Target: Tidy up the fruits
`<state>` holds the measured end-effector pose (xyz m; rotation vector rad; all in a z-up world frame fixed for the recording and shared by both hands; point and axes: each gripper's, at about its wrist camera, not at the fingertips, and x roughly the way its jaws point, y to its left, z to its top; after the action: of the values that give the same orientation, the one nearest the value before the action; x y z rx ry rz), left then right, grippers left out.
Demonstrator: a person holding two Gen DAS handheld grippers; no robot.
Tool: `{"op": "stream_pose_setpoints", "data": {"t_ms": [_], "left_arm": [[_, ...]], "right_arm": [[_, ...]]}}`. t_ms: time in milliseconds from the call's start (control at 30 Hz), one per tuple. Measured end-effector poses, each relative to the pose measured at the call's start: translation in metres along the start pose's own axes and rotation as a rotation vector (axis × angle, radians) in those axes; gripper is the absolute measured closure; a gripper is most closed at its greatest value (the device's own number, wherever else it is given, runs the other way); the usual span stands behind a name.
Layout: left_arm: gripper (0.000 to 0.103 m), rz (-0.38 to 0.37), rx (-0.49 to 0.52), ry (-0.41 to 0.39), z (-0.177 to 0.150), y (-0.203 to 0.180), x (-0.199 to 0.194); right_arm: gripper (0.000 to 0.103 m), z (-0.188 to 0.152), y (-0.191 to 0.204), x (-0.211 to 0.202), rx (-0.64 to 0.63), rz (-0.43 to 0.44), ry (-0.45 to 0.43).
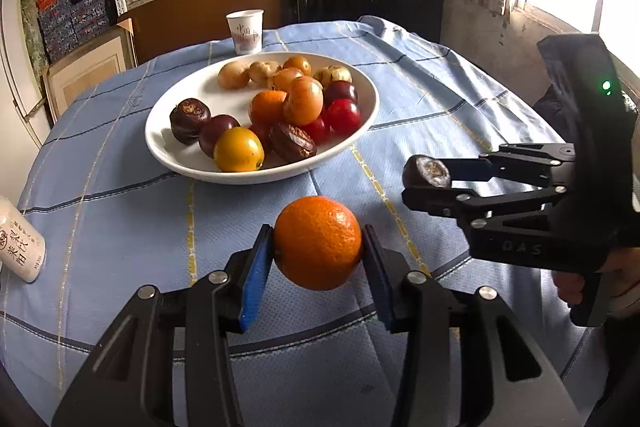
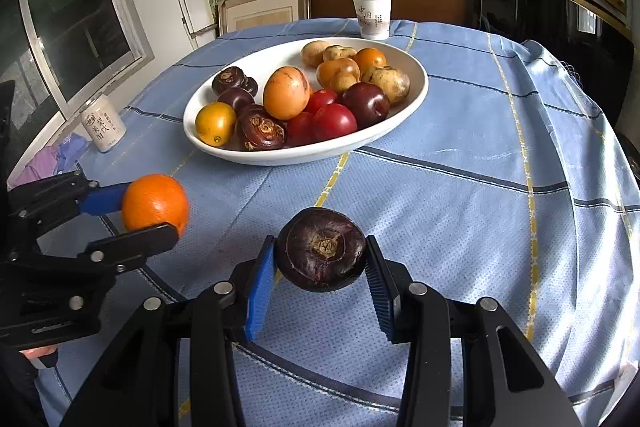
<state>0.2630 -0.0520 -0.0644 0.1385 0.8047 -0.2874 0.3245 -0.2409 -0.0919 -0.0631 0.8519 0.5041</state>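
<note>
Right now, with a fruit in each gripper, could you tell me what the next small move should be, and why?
Probably carry the orange in the left gripper forward over the white plate. Its pads already press on it above the cloth, and the plate just ahead holds the other fruits. The right gripper holds a dark fruit beside it.

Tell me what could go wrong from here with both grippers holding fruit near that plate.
1. The orange is round and pinched only at its sides by the left gripper; it could slip and roll off the tablecloth.
2. The white plate is already crowded, so dropping in the dark water chestnut from the right gripper may knock piled fruit over the shallow rim.
</note>
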Motion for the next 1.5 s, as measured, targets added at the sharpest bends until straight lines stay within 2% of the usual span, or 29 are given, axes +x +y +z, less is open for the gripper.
{"op": "stream_pose_setpoints", "data": {"t_ms": [133,267,400,533,700,900,933,967,1033,1133,1267,1367,1400,1500], "left_arm": [[0.059,-0.012,-0.02,-0.025,0.0,0.003,-0.011],[0.059,-0.077,-0.077,-0.044,0.008,0.021,-0.023],[0.059,-0.028,-0.109,-0.072,0.036,0.051,-0.022],[0.059,0.008,-0.153,-0.083,0.077,0.082,0.001],[0.059,0.027,-0.182,-0.068,0.112,0.098,0.035],[0.059,0.047,-0.157,-0.02,0.137,0.098,0.082],[0.055,0.049,-0.159,-0.013,0.137,0.099,0.086],[0.047,0.057,-0.162,-0.014,0.137,0.1,0.087],[0.026,0.108,-0.166,-0.049,0.135,0.1,0.077],[0.011,0.13,-0.16,-0.107,0.129,0.097,0.046],[0.005,0.169,-0.123,-0.17,0.108,0.083,-0.004],[0.005,0.184,-0.11,-0.208,0.083,0.072,-0.037],[0.005,0.189,-0.123,-0.22,0.071,0.07,-0.047],[0.005,0.203,-0.126,-0.224,0.042,0.06,-0.059]], "right_arm": [[0.059,0.0,0.006,-0.005,-0.017,0.073,-0.031],[0.059,0.006,0.013,-0.018,-0.009,0.179,-0.108],[0.059,0.031,0.01,-0.026,0.012,0.135,-0.206],[0.059,0.072,0.001,-0.015,0.045,0.072,-0.278],[0.059,0.111,-0.015,0.024,0.117,0.036,-0.257],[0.058,0.127,-0.022,0.059,0.121,0.024,-0.227],[0.054,0.127,-0.023,0.061,0.122,0.018,-0.231],[0.041,0.128,-0.024,0.06,0.127,0.008,-0.235],[0.039,0.126,-0.025,0.053,0.144,0.013,-0.258],[0.038,0.124,-0.022,0.033,0.138,0.031,-0.262],[0.023,0.11,-0.004,0.0,0.079,-0.007,-0.26],[0.007,0.083,0.011,-0.027,0.055,-0.025,-0.285],[0.004,0.075,0.014,-0.033,0.051,-0.029,-0.297],[0.004,0.049,0.022,-0.046,0.01,-0.054,-0.308]]}}
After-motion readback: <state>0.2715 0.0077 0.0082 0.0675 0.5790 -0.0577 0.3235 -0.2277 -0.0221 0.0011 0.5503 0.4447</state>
